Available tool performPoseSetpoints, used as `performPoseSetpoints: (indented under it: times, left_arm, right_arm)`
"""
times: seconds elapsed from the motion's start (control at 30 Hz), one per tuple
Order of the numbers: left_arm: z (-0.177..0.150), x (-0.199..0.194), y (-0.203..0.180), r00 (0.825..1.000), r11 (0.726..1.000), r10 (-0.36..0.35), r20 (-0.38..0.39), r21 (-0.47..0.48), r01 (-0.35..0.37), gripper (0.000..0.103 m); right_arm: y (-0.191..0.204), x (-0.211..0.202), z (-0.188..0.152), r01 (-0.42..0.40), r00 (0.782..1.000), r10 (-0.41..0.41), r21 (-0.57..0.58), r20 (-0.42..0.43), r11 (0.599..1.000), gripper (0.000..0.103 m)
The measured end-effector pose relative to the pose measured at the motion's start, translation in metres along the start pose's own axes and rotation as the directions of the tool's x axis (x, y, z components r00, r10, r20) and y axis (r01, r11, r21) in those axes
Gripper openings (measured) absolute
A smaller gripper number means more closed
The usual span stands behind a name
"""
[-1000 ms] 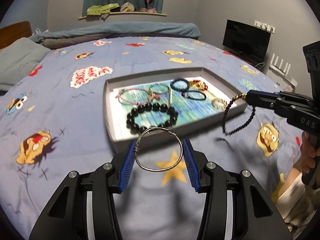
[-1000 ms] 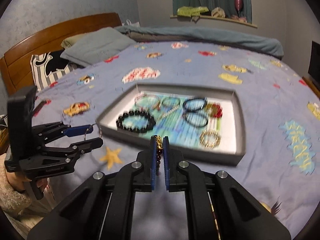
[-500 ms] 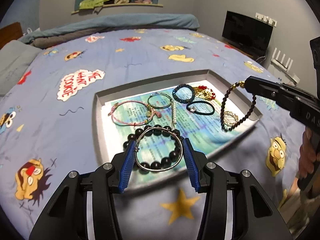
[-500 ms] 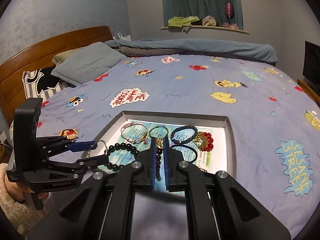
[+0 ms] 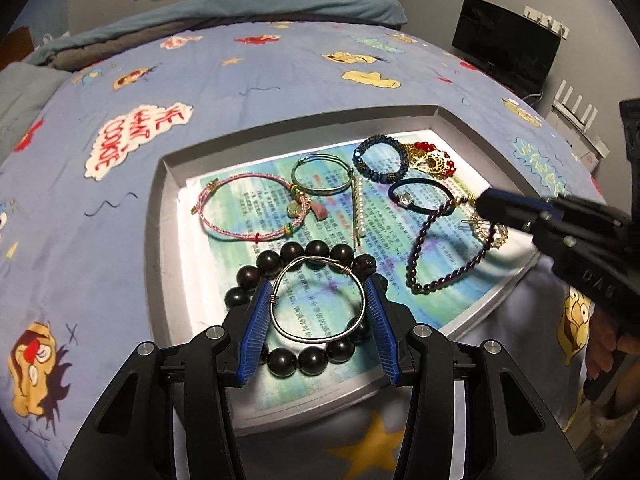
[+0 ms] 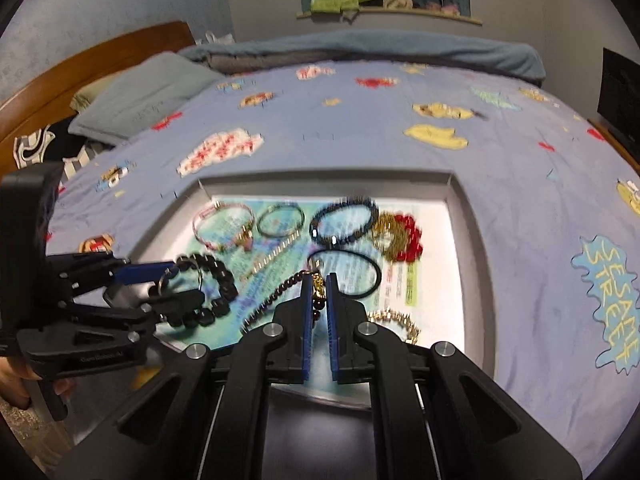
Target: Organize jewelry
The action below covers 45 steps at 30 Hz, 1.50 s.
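Note:
A grey tray (image 5: 160,216) (image 6: 466,240) lined with printed paper lies on the bed and holds several bracelets. My left gripper (image 5: 318,300) (image 6: 176,280) is shut on a silver wire bangle (image 5: 318,298) and holds it just over a black bead bracelet (image 5: 296,354) at the tray's near left. My right gripper (image 6: 319,284) (image 5: 486,208) is shut on the gold clasp of a dark purple bead bracelet (image 5: 444,256) (image 6: 276,296), which hangs down onto the tray's right half.
In the tray lie a pink cord bracelet (image 5: 248,210), a green bangle (image 5: 322,174), a blue bead bracelet (image 5: 380,160), a red and gold piece (image 5: 434,160), a black hair tie (image 5: 424,196) and a gold chain (image 6: 394,320). A blue cartoon bedspread (image 5: 100,220) surrounds it.
Both grippers have moved forward from beyond the tray's front edge to over the tray, carrying the wire bangle and the purple bead bracelet. The bead bracelet now hangs low over the paper.

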<state>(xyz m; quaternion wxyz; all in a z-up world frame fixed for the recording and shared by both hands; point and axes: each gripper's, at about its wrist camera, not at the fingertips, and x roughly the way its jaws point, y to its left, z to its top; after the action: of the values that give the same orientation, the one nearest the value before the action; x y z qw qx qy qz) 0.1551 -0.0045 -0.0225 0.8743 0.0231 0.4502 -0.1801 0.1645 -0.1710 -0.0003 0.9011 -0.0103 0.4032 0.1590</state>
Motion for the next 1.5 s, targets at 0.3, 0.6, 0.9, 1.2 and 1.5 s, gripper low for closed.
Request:
performPoseSetpoints:
  times: [0.3,0.6,0.9,1.2,1.5]
  left_arm:
    - [0.004,0.006,0.001,1.0,1.0,-0.006,-0.021,-0.005,0.006,0.049]
    - [0.002,0.008,0.001,1.0,1.0,0.019,-0.021,0.0,-0.019,0.049]
    - [0.003,-0.002,0.001,0.999,0.999,0.042,0.013,-0.003,-0.042,0.057]
    - [-0.001,-0.035,0.006,0.994,0.997,0.072,0.082,-0.015,-0.071,0.067]
    - [-0.034,-0.082,0.009,0.985,0.993,0.107,0.135,-0.068,-0.099,0.085]
  right_arm:
    - [0.003,0.017,-0.007,-0.006,0.997,0.007,0.01,-0.081,1.0,0.007]
    - [0.001,0.014,-0.009,-0.005,0.997,0.007,0.024,-0.08,1.0,0.011]
    - [-0.004,0.004,-0.01,-0.001,0.999,0.003,0.045,-0.053,0.999,0.042]
    - [-0.014,-0.023,-0.014,0.033,0.999,-0.033,0.049,-0.01,0.998,0.05]
    - [-0.01,-0.055,-0.039,0.008,1.0,-0.008,0.018,-0.017,1.0,0.072]
